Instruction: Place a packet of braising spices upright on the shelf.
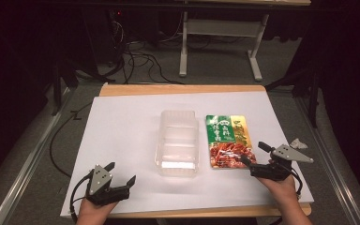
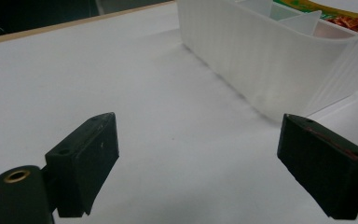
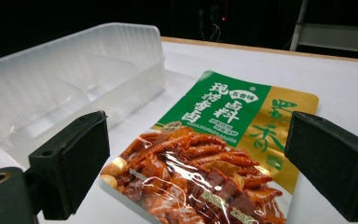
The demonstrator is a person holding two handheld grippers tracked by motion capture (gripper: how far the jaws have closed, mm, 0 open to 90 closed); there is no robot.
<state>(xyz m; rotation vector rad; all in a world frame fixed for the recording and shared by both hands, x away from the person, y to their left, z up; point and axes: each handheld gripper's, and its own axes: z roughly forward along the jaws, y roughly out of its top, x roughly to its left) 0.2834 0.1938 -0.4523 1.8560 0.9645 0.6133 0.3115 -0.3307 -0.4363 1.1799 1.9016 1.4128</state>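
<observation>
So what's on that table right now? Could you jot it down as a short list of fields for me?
Surface: white sheet over a wooden table
Container: clear plastic tray, empty, with dividers inside, at the middle
Packet: green and gold food pouch, lying flat just right of the tray
Left tool: open, holding nothing, near the front left of the tray
Right tool: open, holding nothing, at the pouch's near right corner
Stray item: small crumpled scrap at the right edge

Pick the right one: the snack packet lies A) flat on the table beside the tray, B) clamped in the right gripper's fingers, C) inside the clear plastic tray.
A: the snack packet lies flat on the white table next to the clear plastic tray, untouched by the open right gripper.
</observation>
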